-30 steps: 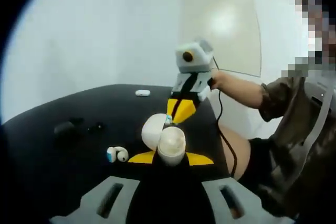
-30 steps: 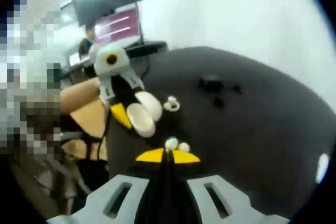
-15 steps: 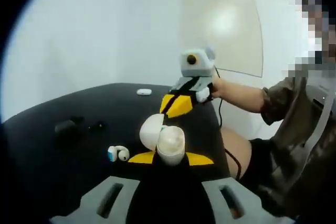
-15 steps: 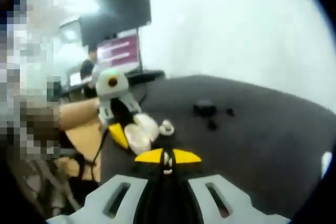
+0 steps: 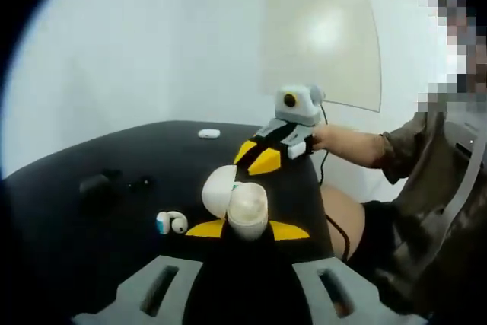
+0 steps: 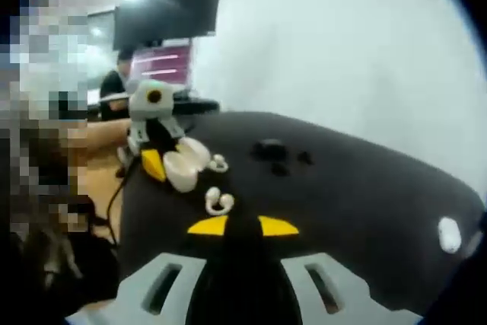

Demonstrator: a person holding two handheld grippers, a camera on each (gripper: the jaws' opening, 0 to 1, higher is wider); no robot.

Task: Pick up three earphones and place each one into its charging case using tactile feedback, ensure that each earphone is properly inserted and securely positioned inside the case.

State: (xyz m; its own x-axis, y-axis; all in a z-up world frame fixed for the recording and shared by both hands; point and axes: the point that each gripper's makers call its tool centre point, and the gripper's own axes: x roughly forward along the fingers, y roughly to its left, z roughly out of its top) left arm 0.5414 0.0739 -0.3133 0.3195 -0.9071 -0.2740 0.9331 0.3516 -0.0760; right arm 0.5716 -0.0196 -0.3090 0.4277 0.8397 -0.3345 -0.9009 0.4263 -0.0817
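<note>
Left tongs (image 5: 247,229), yellow-tipped, clamped on an open cream-white oval charging case (image 5: 247,209), lid (image 5: 219,188) swung up and to the left in the left gripper view, hollow side facing away from the camera toward the right tongs (image 5: 262,159). Seen from the right gripper view, the same case (image 6: 183,170) held above the matte black desk (image 6: 358,188), its long axis running roughly level, lid tipped toward the white earphone with ear hook (image 6: 218,164) beside it. Second white hooked earphone (image 6: 218,202) lying on the desk just ahead of the right tongs (image 6: 242,226), jaws parted with nothing between them. In the left gripper view, a white earphone with a blue tip (image 5: 170,223) resting on the desk just left of the left tongs. Small white oval object (image 5: 208,134) at the far desk edge; dark small objects (image 5: 97,185) well to the left, too dim to identify. Person's forearm (image 5: 350,144) reaching in behind the right tongs.
</note>
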